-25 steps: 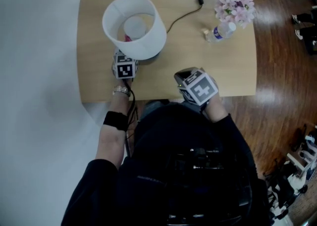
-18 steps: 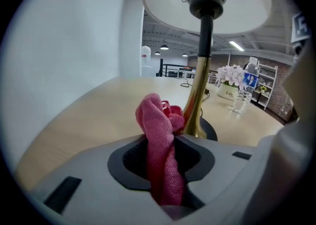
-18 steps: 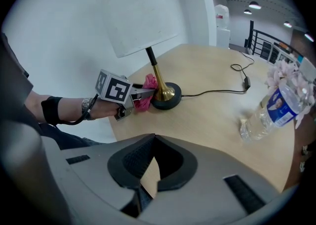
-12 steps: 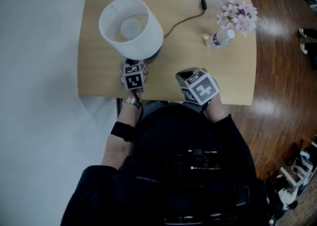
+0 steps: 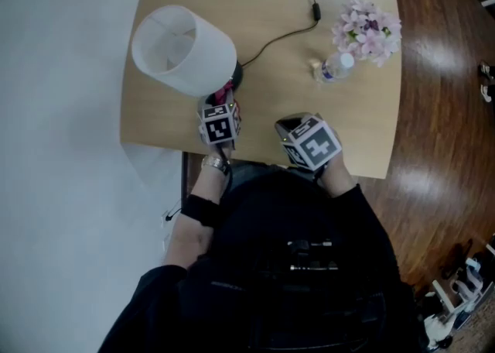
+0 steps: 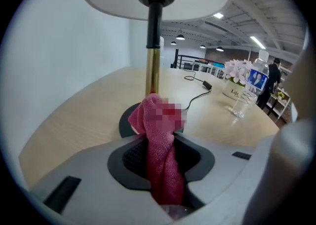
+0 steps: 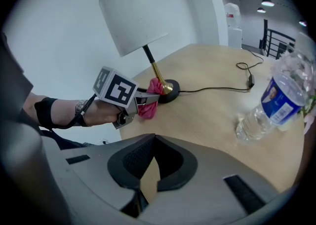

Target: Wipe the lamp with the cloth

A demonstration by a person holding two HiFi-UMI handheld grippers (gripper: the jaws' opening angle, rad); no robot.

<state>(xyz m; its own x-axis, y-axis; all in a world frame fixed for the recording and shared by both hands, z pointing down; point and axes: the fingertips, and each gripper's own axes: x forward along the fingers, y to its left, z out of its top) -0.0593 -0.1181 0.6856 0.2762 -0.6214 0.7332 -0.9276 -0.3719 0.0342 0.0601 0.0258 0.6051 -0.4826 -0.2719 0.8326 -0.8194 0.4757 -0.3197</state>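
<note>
Broadly, the pale wooden worktop (image 5: 271, 73) fills the upper part of the head view, with a white floor off its left edge and dark wood flooring off its right. The lamp (image 5: 184, 49) stands near the worktop's left edge, close to the near edge. It has a white drum shade, a brass stem and a dark round base.

The left claw (image 6: 159, 142) reaches in from the near edge towards that base and is clenched on the pink cloth (image 6: 165, 179). The cloth runs up between the pads in a twisted strip and ends in a bunch beyond the fingertips. That bunch sits at the foot of the brass stem, over the near side of the base, and looks to be touching it.

The right claw (image 7: 148, 179) hovers over the near edge, towards the right corner and well apart from the lamp. Its jaws are pressed together with nothing between them.

A clear water bottle (image 5: 334, 67) with a blue label lies near the right edge, just beside a bunch of pink flowers (image 5: 368, 25). A thin black cord (image 5: 282, 32) runs from the lamp's base across the worktop towards the far edge.
</note>
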